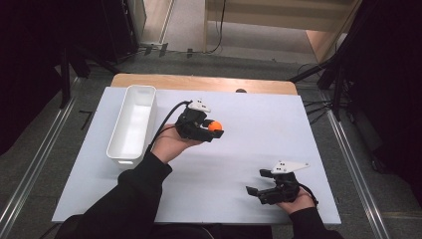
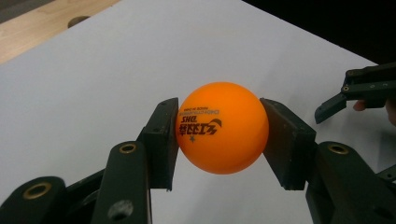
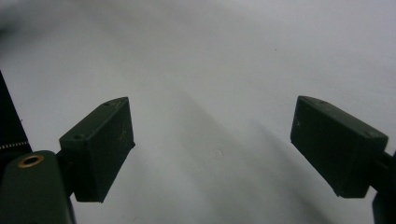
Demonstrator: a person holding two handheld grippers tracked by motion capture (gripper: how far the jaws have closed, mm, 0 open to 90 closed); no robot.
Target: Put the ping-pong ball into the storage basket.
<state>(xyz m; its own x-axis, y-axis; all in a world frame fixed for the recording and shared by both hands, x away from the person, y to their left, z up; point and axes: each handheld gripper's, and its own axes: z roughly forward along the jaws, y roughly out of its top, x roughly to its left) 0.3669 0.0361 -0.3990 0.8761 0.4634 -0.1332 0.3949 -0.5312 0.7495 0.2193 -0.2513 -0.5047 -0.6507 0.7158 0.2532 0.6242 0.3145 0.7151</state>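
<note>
Holding an orange ball [image 1: 215,126] in the left gripper [image 1: 213,130], both pads pressed against its sides; the gripper view shows the same pinch on the ball [image 2: 222,128], print upside down. Left hand [image 1: 169,143] is palm up, forearm angled in from bottom left, gripper raised above the white sheet [image 1: 259,124], just right of the white bin [image 1: 133,124]. Right gripper [image 1: 258,183] sits low near the sheet's near right corner, jaws spread wide with nothing between them, pointing left. Right hand [image 1: 296,200] cups it from behind.
</note>
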